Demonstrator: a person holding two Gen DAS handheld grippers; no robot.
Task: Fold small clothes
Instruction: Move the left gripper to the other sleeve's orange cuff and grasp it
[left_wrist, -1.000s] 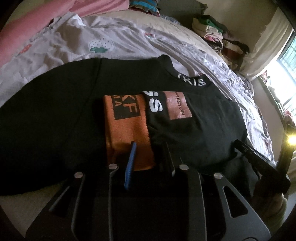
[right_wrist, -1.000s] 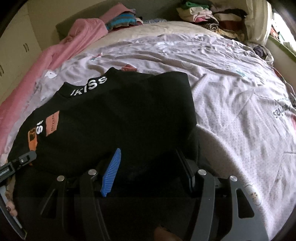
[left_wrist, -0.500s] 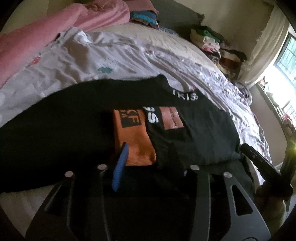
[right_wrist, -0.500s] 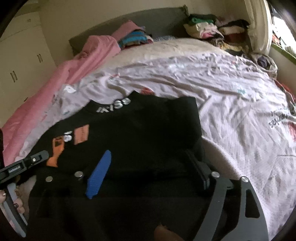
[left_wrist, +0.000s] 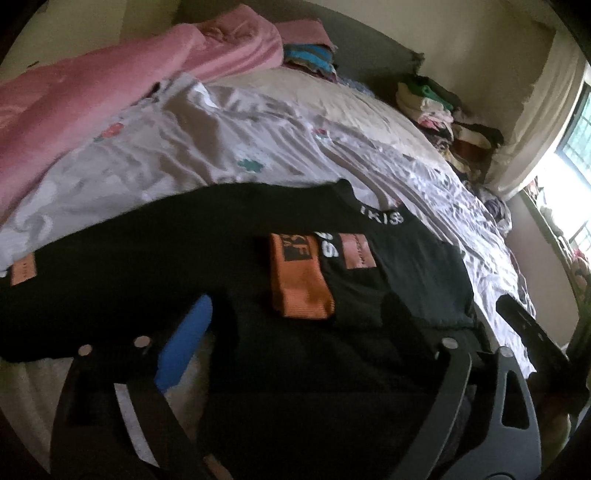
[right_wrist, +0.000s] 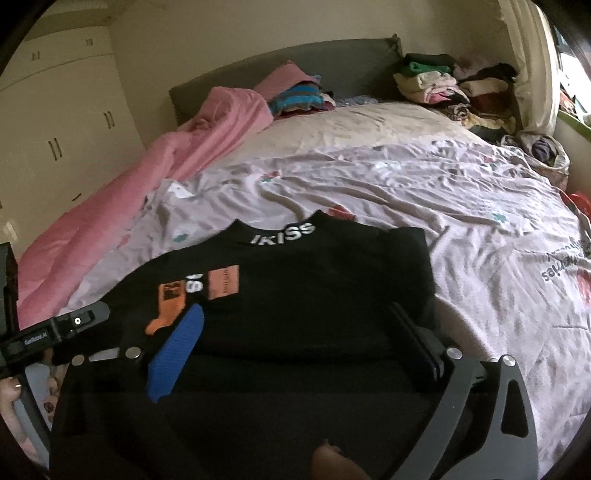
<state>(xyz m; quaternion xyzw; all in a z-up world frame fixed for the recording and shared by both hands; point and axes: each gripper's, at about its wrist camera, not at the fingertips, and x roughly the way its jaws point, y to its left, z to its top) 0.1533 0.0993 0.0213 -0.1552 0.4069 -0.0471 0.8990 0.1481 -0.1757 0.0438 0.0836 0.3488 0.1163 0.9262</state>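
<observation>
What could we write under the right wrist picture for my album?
Right gripper opening wide, empty, over a black top spread on the bed.

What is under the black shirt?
The black shirt lies on the wrinkled printed sheet, which shows around its collar and right side. A pink blanket lies beyond. Whatever sits directly beneath the fabric is covered.

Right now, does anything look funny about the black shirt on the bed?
A bit. The black shirt is folded unevenly: one sleeve sprawls flat to the left in the left wrist view, while the other side is tucked in.
</observation>
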